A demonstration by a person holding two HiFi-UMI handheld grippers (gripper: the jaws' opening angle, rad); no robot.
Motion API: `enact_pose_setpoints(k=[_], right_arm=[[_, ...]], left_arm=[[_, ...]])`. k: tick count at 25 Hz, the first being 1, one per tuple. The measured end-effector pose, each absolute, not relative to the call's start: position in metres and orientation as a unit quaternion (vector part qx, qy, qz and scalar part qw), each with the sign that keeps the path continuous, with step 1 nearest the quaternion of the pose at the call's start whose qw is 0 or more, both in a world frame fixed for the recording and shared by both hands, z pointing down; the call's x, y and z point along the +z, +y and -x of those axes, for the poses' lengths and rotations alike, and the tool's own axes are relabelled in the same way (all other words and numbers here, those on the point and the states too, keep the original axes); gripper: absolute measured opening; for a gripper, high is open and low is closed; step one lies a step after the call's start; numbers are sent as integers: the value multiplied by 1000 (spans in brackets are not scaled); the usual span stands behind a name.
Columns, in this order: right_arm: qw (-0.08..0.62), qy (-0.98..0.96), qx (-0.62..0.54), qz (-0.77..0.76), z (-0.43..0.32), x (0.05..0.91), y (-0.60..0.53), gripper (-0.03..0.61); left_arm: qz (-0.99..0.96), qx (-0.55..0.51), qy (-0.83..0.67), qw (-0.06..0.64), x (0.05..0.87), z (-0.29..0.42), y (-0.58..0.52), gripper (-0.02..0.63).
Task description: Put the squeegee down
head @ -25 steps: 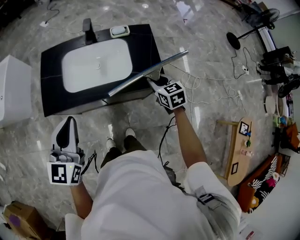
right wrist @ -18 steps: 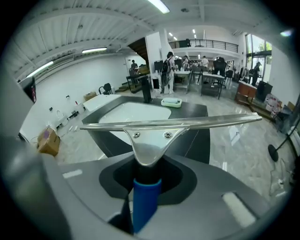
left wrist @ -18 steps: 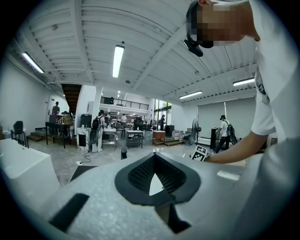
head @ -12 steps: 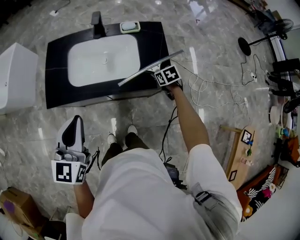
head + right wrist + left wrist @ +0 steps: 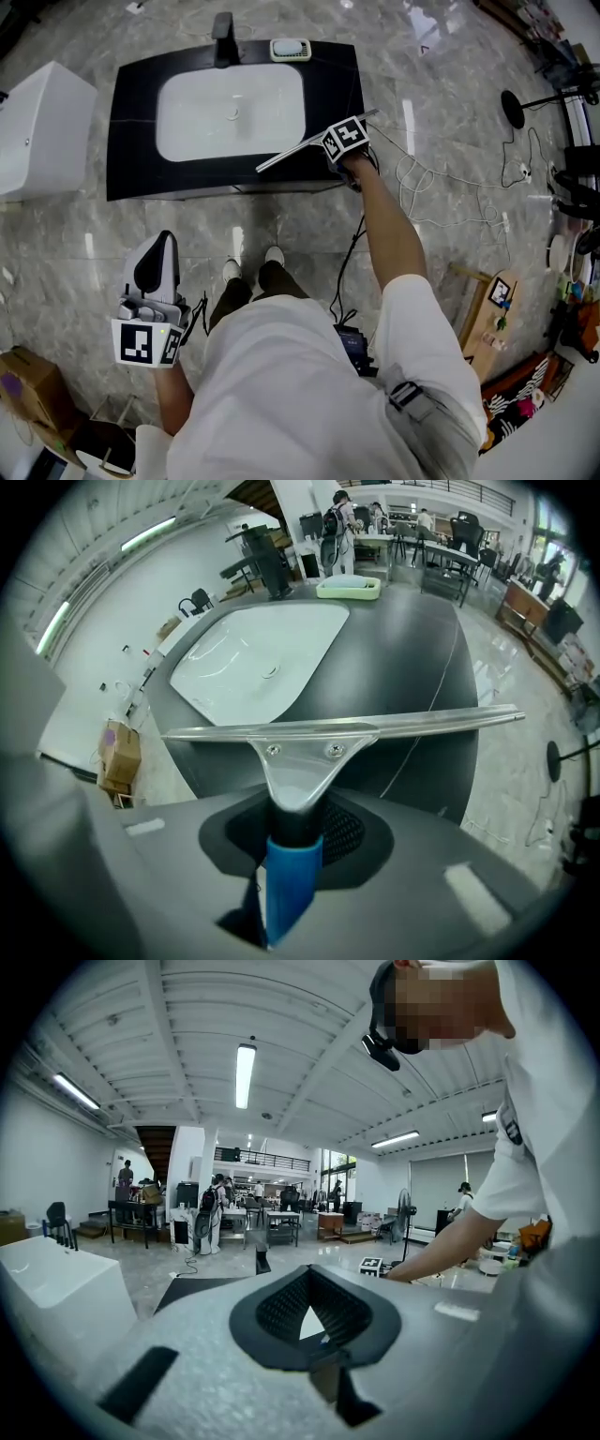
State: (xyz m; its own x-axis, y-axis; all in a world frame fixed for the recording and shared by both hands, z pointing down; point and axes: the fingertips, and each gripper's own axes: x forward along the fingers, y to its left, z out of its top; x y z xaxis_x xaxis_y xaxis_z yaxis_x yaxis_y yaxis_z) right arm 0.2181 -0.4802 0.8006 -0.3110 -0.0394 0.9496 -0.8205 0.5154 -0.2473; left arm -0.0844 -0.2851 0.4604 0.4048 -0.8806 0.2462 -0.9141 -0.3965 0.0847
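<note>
Now — squeegee (image 5: 422, 722) in right hand-held gripper (image 5: 295, 829)

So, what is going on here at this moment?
A person stands at a black counter with a white basin, a gripper in each hand. The right gripper is shut on the blue handle of a squeegee and holds it over the counter's front right corner, blade across. It is not released yet. The left gripper hangs at the person's side, shut and empty.

Squeegee (image 5: 292, 154) hdl hid under right claw (image 5: 334, 150); box (image 5: 33, 398) cropped, L edge.
</note>
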Motion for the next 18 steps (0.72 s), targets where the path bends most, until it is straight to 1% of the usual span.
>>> enact_pose_setpoints(k=[10, 12, 15, 18], right_arm=[[511, -688, 419, -299, -215, 803, -481, 103], [507, -690, 422, -298, -215, 801, -481, 129], [497, -699, 410, -310, -219, 795, -483, 196], [473, -714, 389, -339, -225, 780, -488, 196]], left_arm=[[-837, 83, -530, 103, 464, 78, -294, 6], [-838, 84, -529, 103, 464, 77, -294, 7], [-839, 85, -528, 105, 465, 75, -291, 6], [-840, 84, -525, 106, 466, 73, -291, 6]])
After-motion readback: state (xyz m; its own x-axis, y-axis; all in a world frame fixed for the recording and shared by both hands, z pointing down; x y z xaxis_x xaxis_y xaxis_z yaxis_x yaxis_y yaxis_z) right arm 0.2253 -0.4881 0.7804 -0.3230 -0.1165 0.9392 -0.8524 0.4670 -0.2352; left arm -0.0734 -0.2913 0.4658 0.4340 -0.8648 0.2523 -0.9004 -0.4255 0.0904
